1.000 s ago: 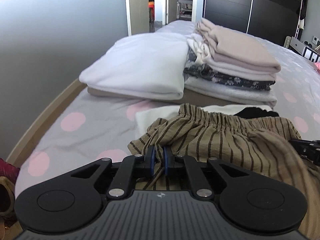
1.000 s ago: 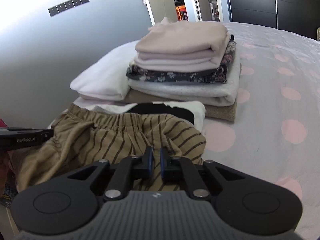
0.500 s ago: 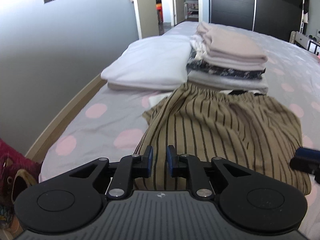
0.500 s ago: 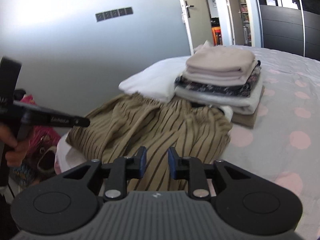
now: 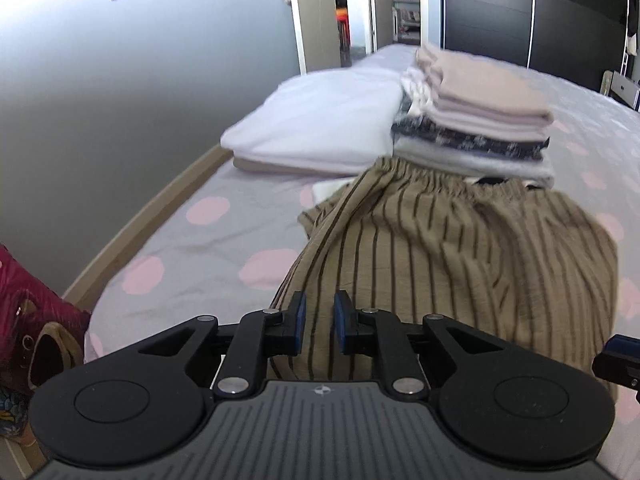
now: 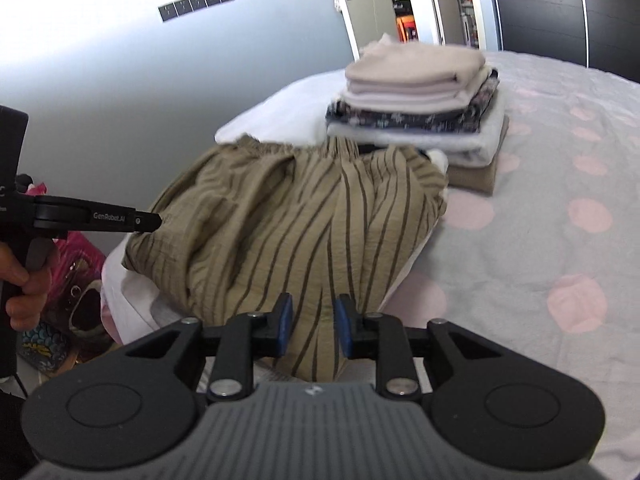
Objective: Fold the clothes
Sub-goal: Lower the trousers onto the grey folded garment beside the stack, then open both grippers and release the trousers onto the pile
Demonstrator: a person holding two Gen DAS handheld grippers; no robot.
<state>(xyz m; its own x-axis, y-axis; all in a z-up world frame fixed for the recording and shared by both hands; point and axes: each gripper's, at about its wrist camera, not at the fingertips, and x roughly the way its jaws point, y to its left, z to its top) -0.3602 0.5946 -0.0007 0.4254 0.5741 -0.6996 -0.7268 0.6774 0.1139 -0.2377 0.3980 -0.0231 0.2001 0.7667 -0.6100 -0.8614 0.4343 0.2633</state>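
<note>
1. We take the stack of folded clothes [image 5: 476, 120] as our landmark. The striped tan garment [image 5: 460, 252] lies on the near side of it, its gathered waistband nearly against the foot of the stack and the rest of the cloth spread toward us over the dotted bedsheet [image 5: 208, 248].

2. Our left gripper [image 5: 317, 322] hovers at the garment's end farthest from the stack. Its jaws stand apart with a narrow gap, striped cloth showing between the blue pads; we cannot tell whether they touch it, but they are not clamped on it.

3. Our right gripper [image 6: 311, 322] sits at the same far end, on the corner to the right. Its jaws are apart too, wider than the left pair, and cloth shows in the gap unpinched.

4. We judge that both tools sit at the far hem because that edge is the one to grip when carrying cloth toward the stack or pulling it flat away from it.

5. The garment is bunched and puckered, not a neat rectangle like the pieces in the stack, so it is not folded as the task wants.

6. A white folded pile [image 5: 320, 128] lies just left of the stack, which suggests finished pieces are gathered there.
</note>
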